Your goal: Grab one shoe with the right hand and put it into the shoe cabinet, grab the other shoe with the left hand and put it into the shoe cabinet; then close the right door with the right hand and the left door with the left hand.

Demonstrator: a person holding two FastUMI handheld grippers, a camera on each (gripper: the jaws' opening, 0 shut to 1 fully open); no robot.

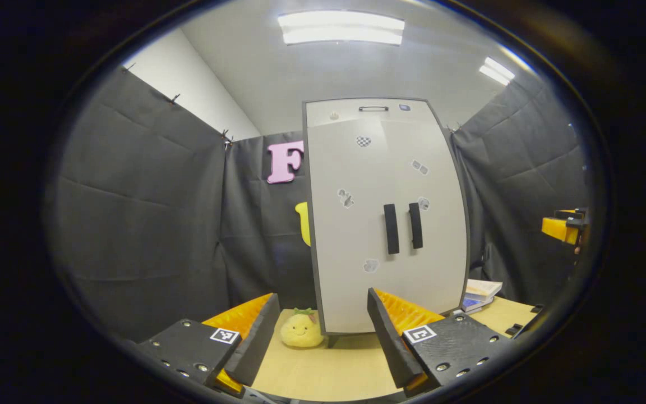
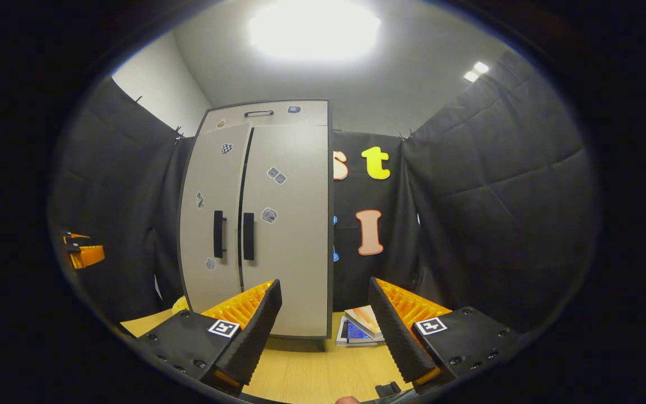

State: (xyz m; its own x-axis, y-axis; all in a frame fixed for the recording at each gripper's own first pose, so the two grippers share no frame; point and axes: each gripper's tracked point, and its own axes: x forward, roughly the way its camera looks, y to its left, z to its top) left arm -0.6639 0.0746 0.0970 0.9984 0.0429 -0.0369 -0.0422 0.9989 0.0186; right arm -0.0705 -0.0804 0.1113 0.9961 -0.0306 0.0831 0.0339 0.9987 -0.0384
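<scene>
On the counter [image 1: 328, 370]: one shoe cabinet [image 1: 384, 224], both doors shut, two handles side by side. Left hand-held gripper [image 1: 320, 336] and right hand-held gripper [image 2: 326, 331] both spread apart, empty. One plush toy [image 1: 300, 330], one book stack [image 2: 359, 328] beside cabinet.

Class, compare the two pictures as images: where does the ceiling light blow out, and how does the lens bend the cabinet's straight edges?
Right gripper view: the ceiling light is a blown-out white glare. Left gripper view: the ceiling panel keeps its outline, and the cabinet bows outward on its right edge. Right gripper view: the cabinet bows on its left edge and leans. Both stay fairly sharp.
</scene>
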